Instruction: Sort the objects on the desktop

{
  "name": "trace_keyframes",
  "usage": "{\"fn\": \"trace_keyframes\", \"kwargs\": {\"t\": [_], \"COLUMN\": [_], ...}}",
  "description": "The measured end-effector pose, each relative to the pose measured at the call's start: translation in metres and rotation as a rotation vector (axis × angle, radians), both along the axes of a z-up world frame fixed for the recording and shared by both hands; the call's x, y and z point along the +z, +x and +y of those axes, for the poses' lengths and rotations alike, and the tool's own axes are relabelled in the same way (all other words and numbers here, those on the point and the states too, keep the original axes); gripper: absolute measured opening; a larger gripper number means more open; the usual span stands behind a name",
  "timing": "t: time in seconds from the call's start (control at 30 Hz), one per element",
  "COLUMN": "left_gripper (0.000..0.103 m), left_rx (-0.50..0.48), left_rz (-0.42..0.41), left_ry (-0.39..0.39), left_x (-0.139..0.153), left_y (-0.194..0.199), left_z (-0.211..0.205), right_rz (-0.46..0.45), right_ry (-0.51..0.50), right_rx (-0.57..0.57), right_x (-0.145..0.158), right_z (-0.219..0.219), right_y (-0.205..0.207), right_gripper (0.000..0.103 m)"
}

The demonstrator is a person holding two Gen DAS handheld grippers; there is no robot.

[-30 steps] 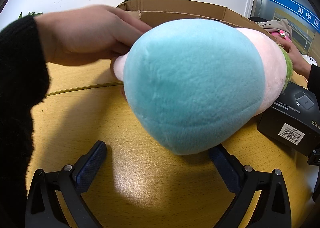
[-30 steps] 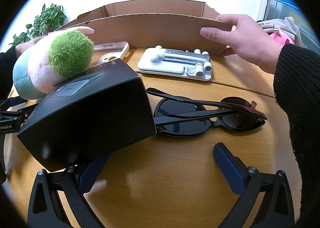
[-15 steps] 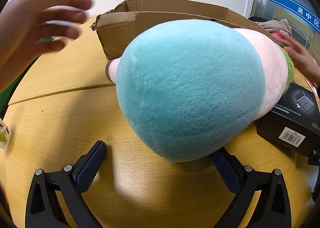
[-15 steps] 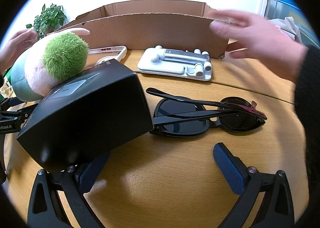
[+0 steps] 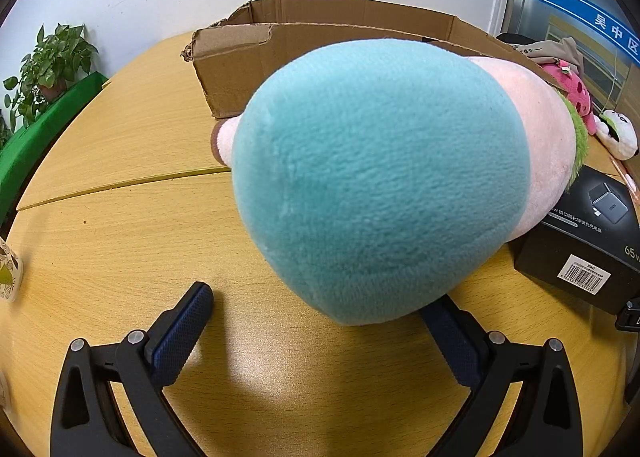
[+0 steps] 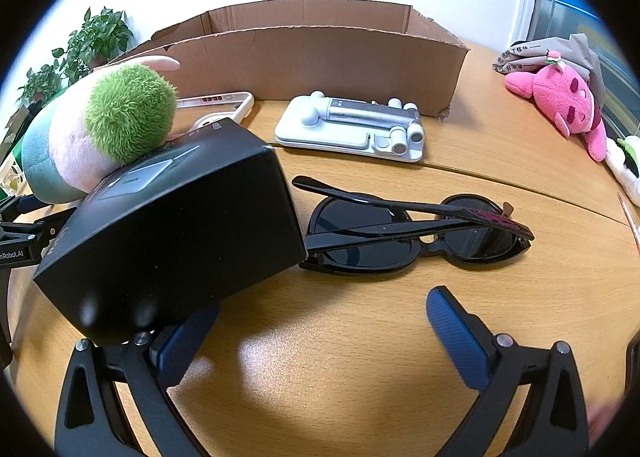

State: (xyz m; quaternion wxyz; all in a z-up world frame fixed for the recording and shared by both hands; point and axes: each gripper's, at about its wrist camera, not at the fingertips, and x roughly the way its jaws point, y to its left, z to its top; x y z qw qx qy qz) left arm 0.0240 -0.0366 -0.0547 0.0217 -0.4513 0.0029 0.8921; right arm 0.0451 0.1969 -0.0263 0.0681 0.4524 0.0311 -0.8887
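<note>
Pale wood, seamed where two curved sections meet, makes up the surface [image 6: 360,357] under both my grippers; a white wall rises behind it, a potted plant [image 5: 52,65] stands off to the left on a green ledge, and blue-striped glass shows at the far right.

One open cardboard box [image 6: 320,57] sits at the back of the surface. One teal-and-pink plush [image 5: 380,177] with a green tuft lies in front of it, its far end resting on one black box [image 6: 180,225] that carries a barcode label. To the right of the black box lies one pair of folded black sunglasses [image 6: 412,233], touching the box's corner. Nearer the cardboard lie one white stand [image 6: 352,129] and one pale phone case [image 6: 224,105], partly hidden behind the plush. Two more soft toys lie at the right edge: one pink [image 6: 560,101], one white [image 6: 624,165], with a grey cloth behind the pink one.

My left gripper [image 5: 320,321] rests spread wide and empty, the plush's teal end overhanging its right finger. My right gripper [image 6: 320,321] is likewise spread and empty, its left finger tucked under the black box's near corner, the sunglasses just beyond its tips.
</note>
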Motion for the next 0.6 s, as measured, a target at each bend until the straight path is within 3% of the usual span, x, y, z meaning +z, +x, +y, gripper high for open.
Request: {"fn": "trace_keyframes", "kwargs": {"t": [0.6], "left_gripper": [0.103], "left_rx": [0.009], "left_rz": [-0.001], "left_ry": [0.002], "left_x": [0.0008], "left_y": [-0.0082], "left_z": [0.0048], "right_rz": [0.0], "right_ry": [0.0], "right_rx": [-0.001], "right_x": [-0.0003], "right_z": [-0.0016], "right_y": [0.0007], "right_gripper": [0.103]}}
